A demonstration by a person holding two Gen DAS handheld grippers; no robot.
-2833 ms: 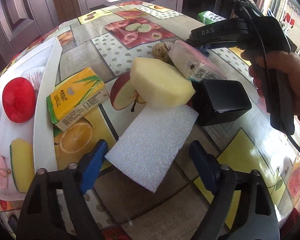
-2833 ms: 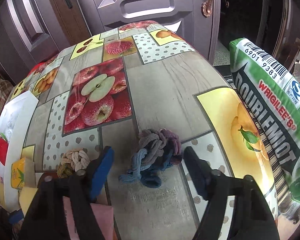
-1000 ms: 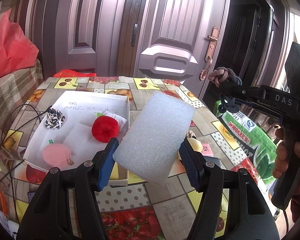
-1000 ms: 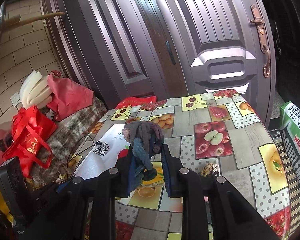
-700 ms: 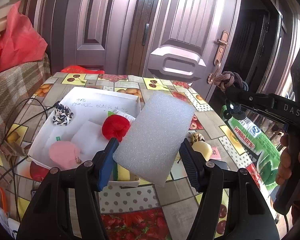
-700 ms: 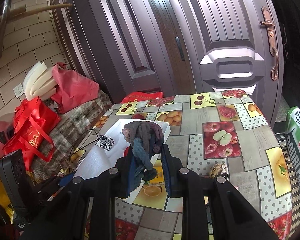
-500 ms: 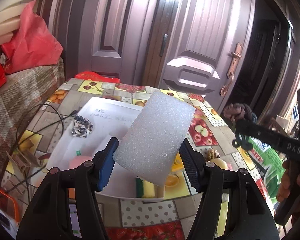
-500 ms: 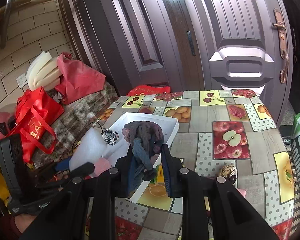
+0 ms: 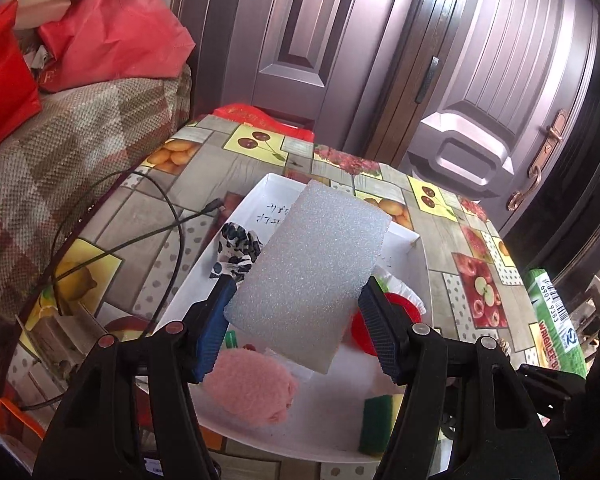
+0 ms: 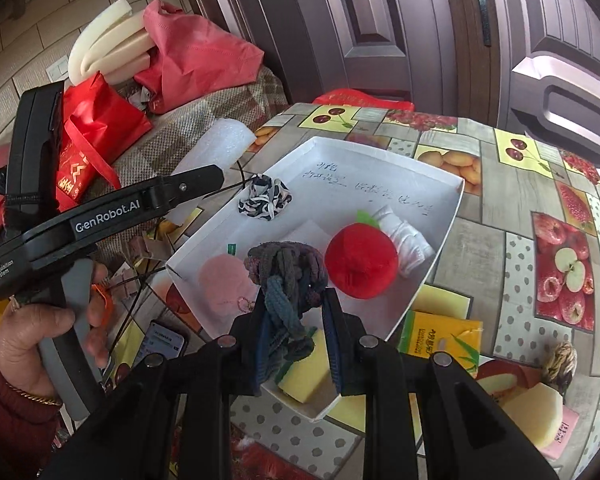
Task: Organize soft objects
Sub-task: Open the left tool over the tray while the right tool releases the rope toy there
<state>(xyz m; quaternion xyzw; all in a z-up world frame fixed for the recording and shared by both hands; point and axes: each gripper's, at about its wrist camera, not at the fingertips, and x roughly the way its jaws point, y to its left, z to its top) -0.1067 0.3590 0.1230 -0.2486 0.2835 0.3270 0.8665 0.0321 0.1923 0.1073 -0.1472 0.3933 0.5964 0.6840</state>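
My left gripper [image 9: 296, 328] is shut on a white foam sheet [image 9: 308, 272] and holds it in the air above the white box [image 9: 418, 240]. My right gripper [image 10: 298, 344] is shut on a knotted grey-blue rope bundle [image 10: 286, 280], held above the near side of the same box [image 10: 452, 216]. In the box lie a pink puff [image 10: 224, 284], a red plush ball [image 10: 360, 260], a black-and-white scrunchie [image 10: 265, 196], a white cloth [image 10: 404, 236] and a yellow-green sponge [image 10: 304, 372]. The left gripper's body [image 10: 108, 212] shows at the left of the right wrist view.
The table has a fruit-print cloth [image 10: 520, 208]. Right of the box lie a yellow tissue pack [image 10: 440, 336], a beige rope knot [image 10: 560, 360] and a pale yellow sponge [image 10: 536, 412]. A black cable [image 9: 152, 208] and a plaid sofa with red bags [image 9: 80, 32] are at the left.
Both grippers closed on their objects, lifted them off the table and carried them left. The foam sheet and the rope bundle now hang over the white box.
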